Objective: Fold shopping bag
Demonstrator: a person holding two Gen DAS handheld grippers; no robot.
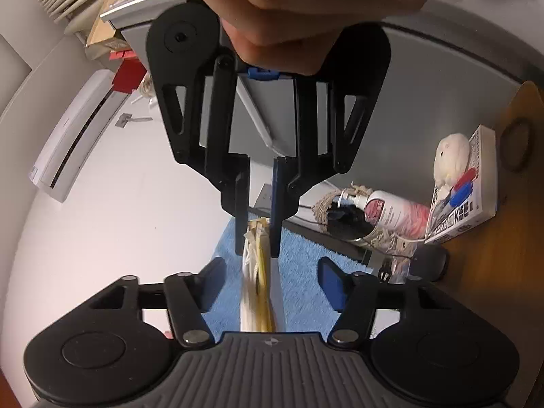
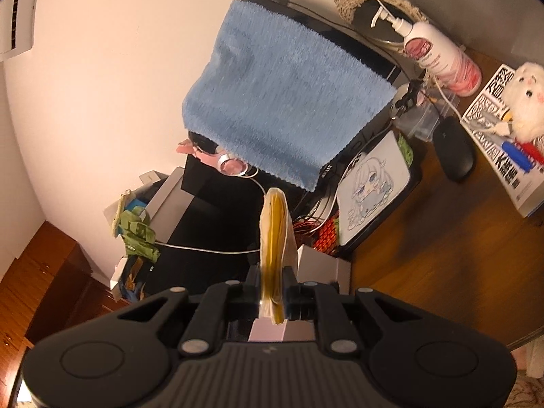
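The shopping bag (image 1: 258,292) is a narrow folded strip, white with yellow edges, seen edge-on. In the left wrist view my right gripper (image 1: 257,251) faces the camera, held from above by a hand (image 1: 299,10), and its fingers are shut on the strip's upper end. My left gripper (image 1: 272,285) stands open; its blue pads (image 1: 331,285) sit wide on either side of the strip without touching it. In the right wrist view my right gripper (image 2: 272,282) clamps the bag (image 2: 273,224), which sticks up past the fingertips.
A blue towel (image 2: 282,95) hangs over a dark monitor. On the wooden desk (image 2: 442,238) lie a pump bottle (image 2: 438,54), a black mouse (image 2: 454,149), a plush toy (image 2: 523,98) on a book, and a printed mouse pad (image 2: 370,190). An air conditioner (image 1: 71,139) is on the wall.
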